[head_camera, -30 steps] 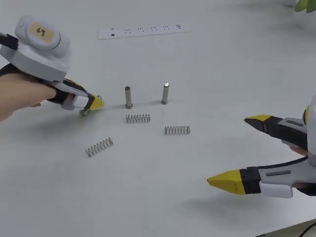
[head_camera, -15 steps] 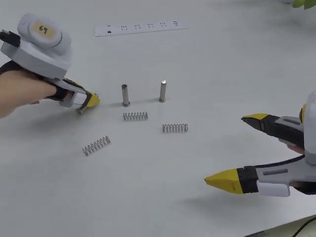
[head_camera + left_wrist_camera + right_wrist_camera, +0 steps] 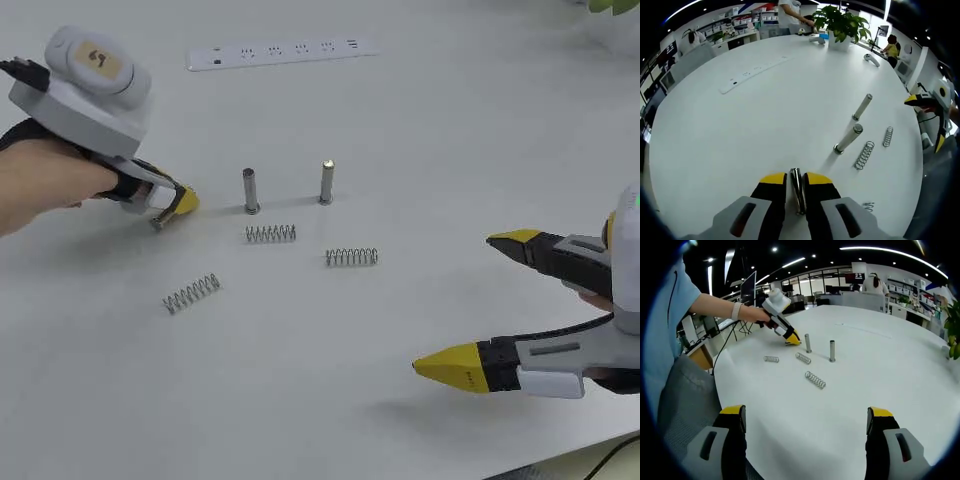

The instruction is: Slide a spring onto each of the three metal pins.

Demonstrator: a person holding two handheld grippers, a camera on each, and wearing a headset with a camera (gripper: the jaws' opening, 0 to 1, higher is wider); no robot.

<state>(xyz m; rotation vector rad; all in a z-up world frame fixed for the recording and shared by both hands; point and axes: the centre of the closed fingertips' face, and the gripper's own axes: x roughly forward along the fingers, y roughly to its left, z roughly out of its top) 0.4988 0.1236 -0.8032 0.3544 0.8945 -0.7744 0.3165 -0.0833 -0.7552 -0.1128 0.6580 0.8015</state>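
Two metal pins stand upright on the white table, one on the left (image 3: 250, 190) (image 3: 848, 138) and one on the right (image 3: 326, 182) (image 3: 862, 106). Three springs lie in front of them: one by the left pin (image 3: 271, 233), one further right (image 3: 352, 257), one at the near left (image 3: 192, 294). My left gripper (image 3: 172, 211) (image 3: 796, 179) is shut on a third metal pin (image 3: 797, 190), low over the table left of the standing pins. My right gripper (image 3: 462, 303) (image 3: 807, 412) is wide open with nothing between its jaws, near the front right.
A white power strip (image 3: 280, 52) (image 3: 757, 71) lies at the far side of the table. The table's front edge (image 3: 560, 462) runs close under the right gripper. A potted plant (image 3: 840, 25) stands far off on the table.
The head view has drifted a little. Both grippers, the pins and the springs keep their places.
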